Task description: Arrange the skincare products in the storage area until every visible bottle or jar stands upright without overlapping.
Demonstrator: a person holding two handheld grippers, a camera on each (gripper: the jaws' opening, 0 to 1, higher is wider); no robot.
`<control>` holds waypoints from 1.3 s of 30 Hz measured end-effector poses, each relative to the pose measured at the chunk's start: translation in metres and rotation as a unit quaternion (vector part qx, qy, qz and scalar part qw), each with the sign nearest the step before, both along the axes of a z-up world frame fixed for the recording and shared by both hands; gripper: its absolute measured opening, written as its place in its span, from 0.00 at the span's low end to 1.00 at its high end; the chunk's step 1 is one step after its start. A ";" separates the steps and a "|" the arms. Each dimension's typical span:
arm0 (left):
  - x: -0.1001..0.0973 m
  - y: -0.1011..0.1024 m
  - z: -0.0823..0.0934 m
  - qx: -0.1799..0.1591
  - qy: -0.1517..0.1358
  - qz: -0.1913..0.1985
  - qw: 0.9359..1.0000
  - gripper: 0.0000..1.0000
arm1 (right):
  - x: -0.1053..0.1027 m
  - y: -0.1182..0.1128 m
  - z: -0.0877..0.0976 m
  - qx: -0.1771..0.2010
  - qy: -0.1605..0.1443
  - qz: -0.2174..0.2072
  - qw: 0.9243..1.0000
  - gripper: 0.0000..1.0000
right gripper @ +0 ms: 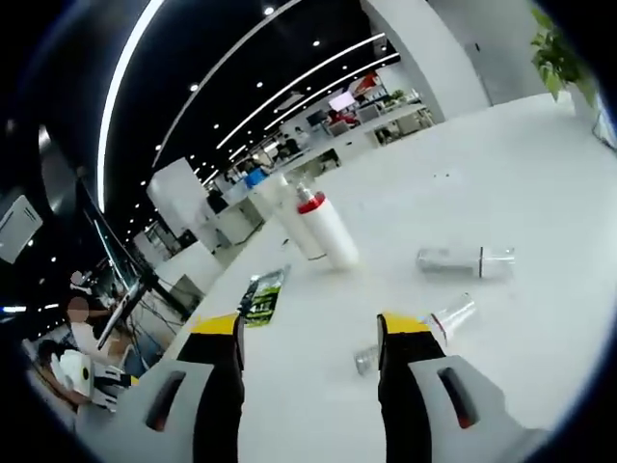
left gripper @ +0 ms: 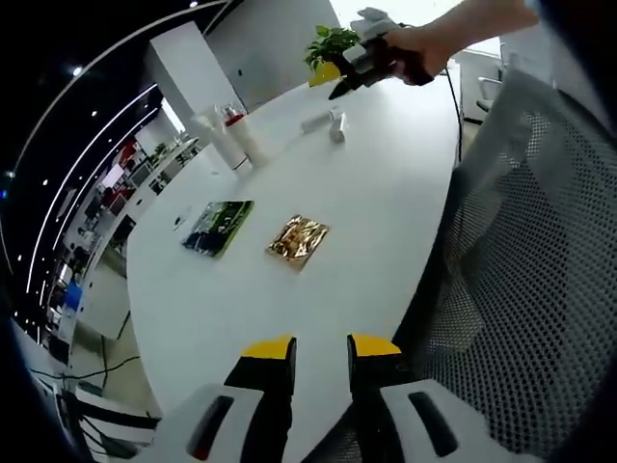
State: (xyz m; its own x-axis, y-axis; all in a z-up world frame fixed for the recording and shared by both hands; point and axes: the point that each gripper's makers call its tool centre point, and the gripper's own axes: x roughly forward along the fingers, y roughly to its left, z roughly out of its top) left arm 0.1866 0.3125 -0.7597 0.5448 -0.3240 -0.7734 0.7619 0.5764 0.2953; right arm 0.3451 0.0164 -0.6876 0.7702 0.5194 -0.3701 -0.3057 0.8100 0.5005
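Observation:
Two white bottles stand upright together on the white table (left gripper: 386, 212), one with a red collar (right gripper: 323, 227) and a taller one (right gripper: 287, 214) behind it; in the left gripper view they are at the far left (left gripper: 236, 135). Two clear bottles lie on their sides: one (right gripper: 466, 260) further off, one (right gripper: 429, 326) just beside my right gripper's right jaw. Both also lie at the far end (left gripper: 325, 122). My right gripper (right gripper: 310, 333) is open and empty, hovering close over the lying bottles (left gripper: 339, 89). My left gripper (left gripper: 320, 352) is open and empty over the table's near edge.
A green packet (left gripper: 219, 227) and a gold foil packet (left gripper: 298, 240) lie flat mid-table. A potted plant (left gripper: 333, 43) stands at the far end. A grey mesh chair (left gripper: 540, 270) is against the table's right edge. A person (right gripper: 82, 328) sits off the table.

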 end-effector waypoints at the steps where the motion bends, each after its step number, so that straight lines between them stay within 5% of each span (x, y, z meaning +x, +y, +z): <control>1: 0.000 0.000 0.000 0.001 0.000 0.000 1.000 0.22 | -0.004 -0.001 -0.005 -0.008 0.006 0.003 1.000 0.52; 3: 0.002 0.002 0.000 0.006 -0.004 0.000 1.000 0.22 | -0.006 -0.005 -0.010 -0.022 0.011 0.000 1.000 0.51; 8: 0.000 0.000 0.001 0.007 -0.008 -0.009 1.000 0.22 | 0.002 -0.024 -0.034 -0.124 0.030 0.003 0.992 0.58; 11: 0.000 0.000 -0.001 0.013 -0.003 -0.010 1.000 0.22 | 0.004 -0.028 -0.048 -0.135 0.063 0.004 0.989 0.62; 19: -0.002 0.004 -0.006 0.025 0.006 -0.009 1.000 0.22 | 0.026 -0.035 -0.065 -0.057 0.131 -0.080 0.986 0.64; 22: -0.001 0.005 -0.004 0.031 0.000 -0.013 0.999 0.22 | 0.031 -0.035 -0.067 -0.098 0.128 -0.070 0.984 0.63; 31: -0.002 0.005 -0.004 0.036 0.003 -0.013 0.999 0.22 | 0.046 -0.022 -0.068 -0.139 0.133 -0.031 0.981 0.60; 37: 0.000 0.007 -0.004 0.038 0.001 -0.009 0.999 0.22 | 0.039 -0.007 -0.081 -0.190 0.147 0.029 0.970 0.56; 39: 0.001 0.008 -0.003 0.037 -0.001 -0.006 0.999 0.22 | 0.040 -0.004 -0.080 -0.215 0.127 0.049 0.967 0.53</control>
